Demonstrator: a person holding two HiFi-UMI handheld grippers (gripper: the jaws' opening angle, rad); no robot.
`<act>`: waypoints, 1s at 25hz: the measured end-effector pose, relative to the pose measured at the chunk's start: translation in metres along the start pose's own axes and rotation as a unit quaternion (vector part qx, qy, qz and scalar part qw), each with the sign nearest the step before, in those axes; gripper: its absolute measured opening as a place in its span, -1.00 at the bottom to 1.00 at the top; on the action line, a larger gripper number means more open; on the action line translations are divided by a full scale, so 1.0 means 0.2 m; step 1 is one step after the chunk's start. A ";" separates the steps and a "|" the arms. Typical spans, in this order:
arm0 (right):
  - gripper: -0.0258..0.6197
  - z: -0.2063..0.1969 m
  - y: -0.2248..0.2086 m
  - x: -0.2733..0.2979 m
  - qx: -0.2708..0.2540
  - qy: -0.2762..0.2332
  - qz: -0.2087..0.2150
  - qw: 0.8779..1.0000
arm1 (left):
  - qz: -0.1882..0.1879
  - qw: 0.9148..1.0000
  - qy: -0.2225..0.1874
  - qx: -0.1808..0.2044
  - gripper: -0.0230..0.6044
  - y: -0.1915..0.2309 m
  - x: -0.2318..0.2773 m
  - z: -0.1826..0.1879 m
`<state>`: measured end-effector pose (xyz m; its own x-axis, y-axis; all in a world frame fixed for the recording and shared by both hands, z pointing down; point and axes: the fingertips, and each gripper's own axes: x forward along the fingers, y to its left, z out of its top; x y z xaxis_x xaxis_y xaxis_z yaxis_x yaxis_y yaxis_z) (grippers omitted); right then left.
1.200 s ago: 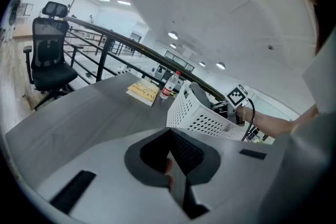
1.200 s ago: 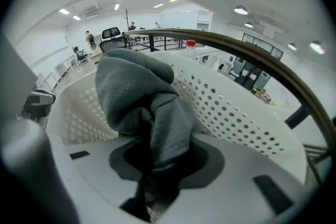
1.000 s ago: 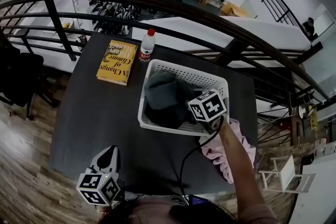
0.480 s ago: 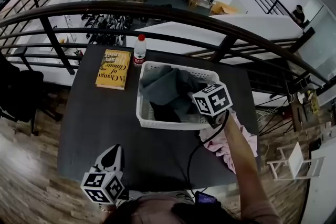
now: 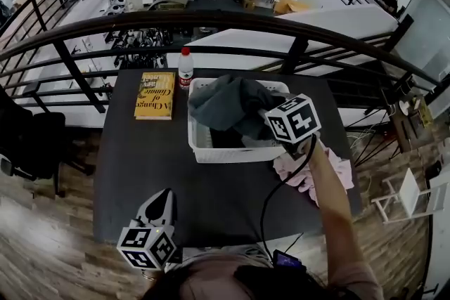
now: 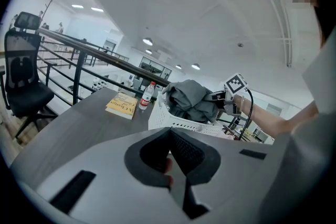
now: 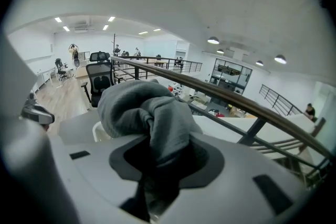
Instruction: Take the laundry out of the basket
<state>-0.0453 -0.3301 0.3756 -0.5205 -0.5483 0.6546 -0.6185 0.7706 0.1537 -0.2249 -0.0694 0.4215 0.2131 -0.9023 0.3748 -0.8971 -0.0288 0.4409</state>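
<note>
A white slotted laundry basket (image 5: 204,151) stands on the dark table (image 5: 140,158). My right gripper (image 5: 266,114) is shut on a grey garment (image 5: 223,103) and holds it bunched above the basket's rim. In the right gripper view the grey garment (image 7: 144,107) fills the jaws of the right gripper (image 7: 157,165) and hangs down between them. A darker piece of laundry (image 5: 223,139) lies inside the basket. My left gripper (image 5: 162,199) rests low over the table's near edge, jaws together and empty. From the left gripper view the basket (image 6: 173,122) and the lifted garment (image 6: 191,99) show ahead.
A pink garment (image 5: 309,175) lies on the table right of the basket, under my right forearm. A yellow book (image 5: 155,95) and a red-capped bottle (image 5: 185,68) sit at the far left of the basket. A dark railing (image 5: 232,17) runs behind the table.
My right gripper has risen with the grey garment, pulling it up from inside the basket to above the rim. The left gripper has stayed put.
</note>
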 end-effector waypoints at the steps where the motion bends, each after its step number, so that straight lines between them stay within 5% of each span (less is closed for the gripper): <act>1: -0.49 0.01 0.00 -0.02 0.002 -0.005 -0.005 1.000 | -0.004 1.000 -0.001 0.002 -0.94 0.00 -0.02 0.00; 25: -0.49 0.28 0.21 -0.64 0.004 -0.111 -0.109 0.988 | -0.048 0.998 -0.005 0.037 -0.94 0.11 -0.36 -0.01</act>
<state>-0.0368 -0.2453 0.2566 -0.4899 -0.7598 0.4275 -0.7345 0.6239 0.2671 -0.2585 -0.0035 0.4052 0.2968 -0.8977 0.3258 -0.8986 -0.1471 0.4133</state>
